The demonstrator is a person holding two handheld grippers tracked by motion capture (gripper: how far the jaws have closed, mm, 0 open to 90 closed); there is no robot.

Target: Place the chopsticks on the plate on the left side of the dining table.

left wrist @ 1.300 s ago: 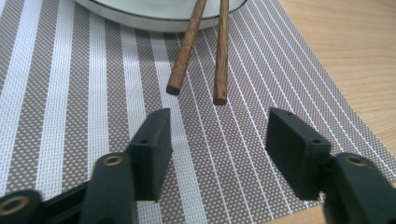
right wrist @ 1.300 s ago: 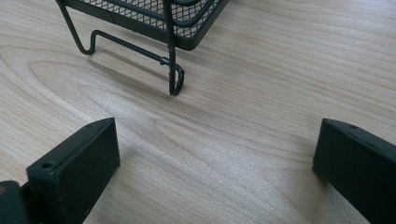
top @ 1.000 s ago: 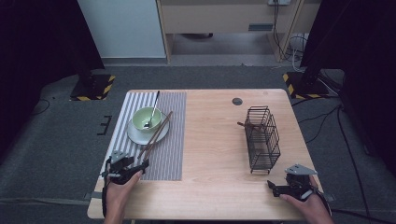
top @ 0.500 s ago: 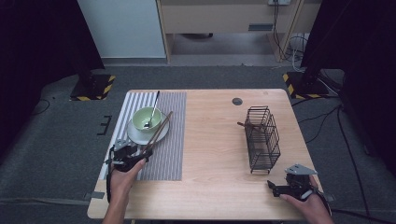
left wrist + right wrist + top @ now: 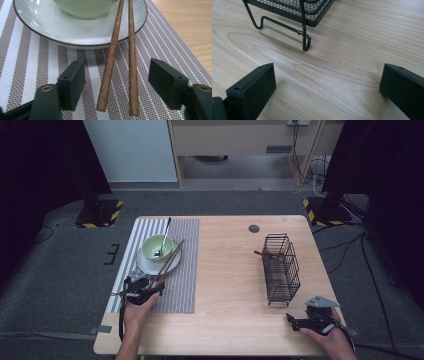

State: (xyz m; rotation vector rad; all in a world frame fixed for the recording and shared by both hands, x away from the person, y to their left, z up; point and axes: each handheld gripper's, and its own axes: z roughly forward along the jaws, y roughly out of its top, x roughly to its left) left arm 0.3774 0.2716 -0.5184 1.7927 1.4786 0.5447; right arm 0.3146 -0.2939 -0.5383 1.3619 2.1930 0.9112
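Note:
Two brown wooden chopsticks point(image 5: 167, 262) lean with their far ends on a white plate point(image 5: 145, 266) that carries a pale green bowl point(image 5: 157, 247) with a spoon point(image 5: 164, 236) in it. My left gripper point(image 5: 149, 284) sits low on the striped placemat point(image 5: 185, 270), at the chopsticks' near ends. In the left gripper view the chopsticks point(image 5: 112, 55) lie between the jaws of the left gripper point(image 5: 117, 75). The jaws have just been closing, and the pads still stand apart from the wood. My right gripper point(image 5: 295, 321) rests open near the table's front right corner, with bare wood between its jaws point(image 5: 327, 82).
A black wire rack point(image 5: 281, 267) stands on the right half of the wooden table point(image 5: 225, 285); its near foot point(image 5: 305, 42) is just ahead of my right gripper. A small dark disc point(image 5: 254, 228) lies near the far edge.
My left gripper has moved forward along the placemat to the near ends of the chopsticks. The right hand and its gripper have stayed where they were.

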